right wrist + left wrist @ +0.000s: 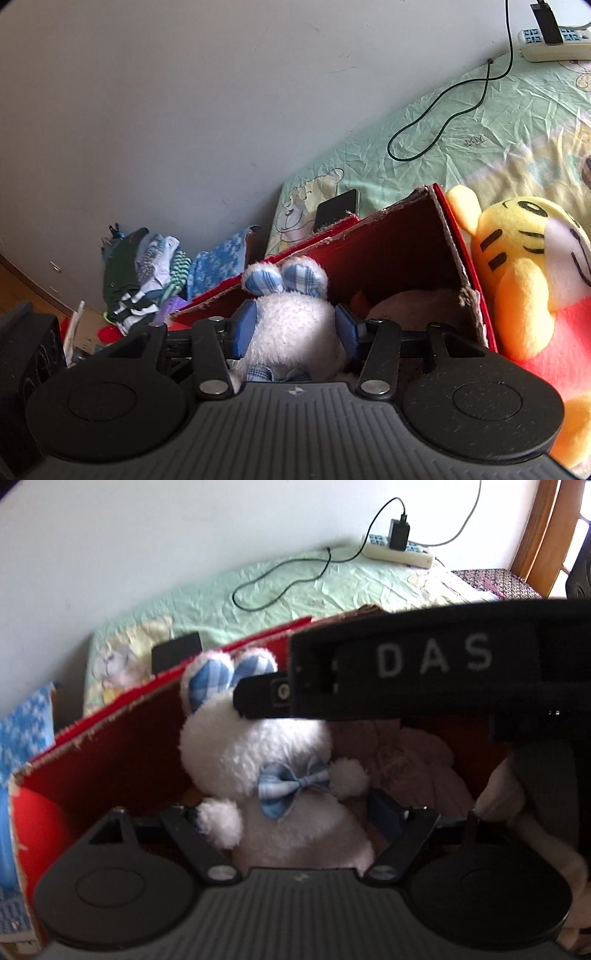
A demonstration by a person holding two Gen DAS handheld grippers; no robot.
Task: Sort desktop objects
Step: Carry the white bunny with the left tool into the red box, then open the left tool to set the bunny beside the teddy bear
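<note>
A white plush bunny [266,753] with blue checked ears and a blue bow hangs upright over the open red cardboard box [99,760]. My right gripper [295,326] is shut on its head [295,317], both blue pads [243,328] pressed into the fur. In the left wrist view that gripper's black body [406,664] crosses above the bunny. My left gripper [291,812] stands open around the bunny's lower body. Its right pad [384,808] sits just off the fur, and its left pad is hidden behind a paw.
A brownish-pink plush [413,760] lies inside the box. A yellow tiger plush [524,273] leans on the box's right wall. Behind on the green sheet [480,122] lie a phone [336,214], a black cable [443,122] and a power strip [399,552]. Folded clothes [147,273] are piled left.
</note>
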